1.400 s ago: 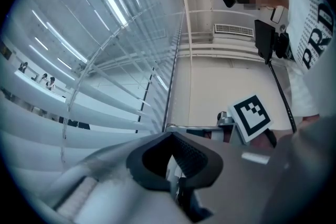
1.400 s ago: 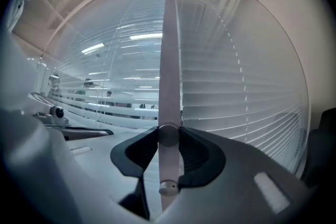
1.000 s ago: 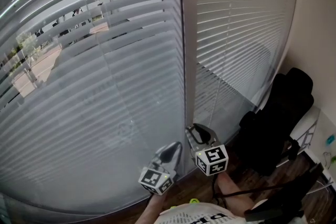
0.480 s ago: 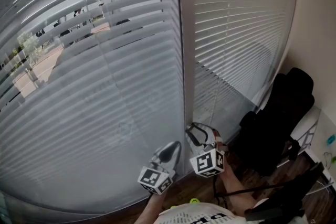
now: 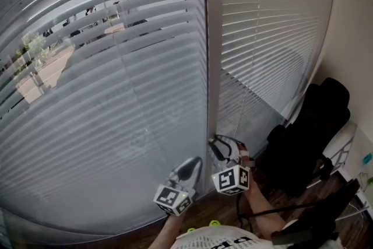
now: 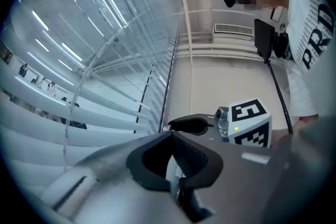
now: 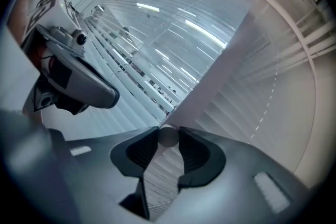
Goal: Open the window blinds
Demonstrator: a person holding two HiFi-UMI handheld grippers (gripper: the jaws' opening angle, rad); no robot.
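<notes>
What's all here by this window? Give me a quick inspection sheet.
Surface: dark wooden floor.
Job's things: left white slatted blind partly tilted, street showing through; right white slatted blind closed; clear plastic tilt wand.
Clutter: black office chair.
Grippers: right claw shut on wand, having just been closing; left claw tips together, nothing seen between.
Cables: black cable across floor.
Surroundings: beige wall, sunlit street outside.

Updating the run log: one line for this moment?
right gripper: jaws just closed further, gripping tilt wand | left gripper: shut | left blind: street visible through upper slats
</notes>
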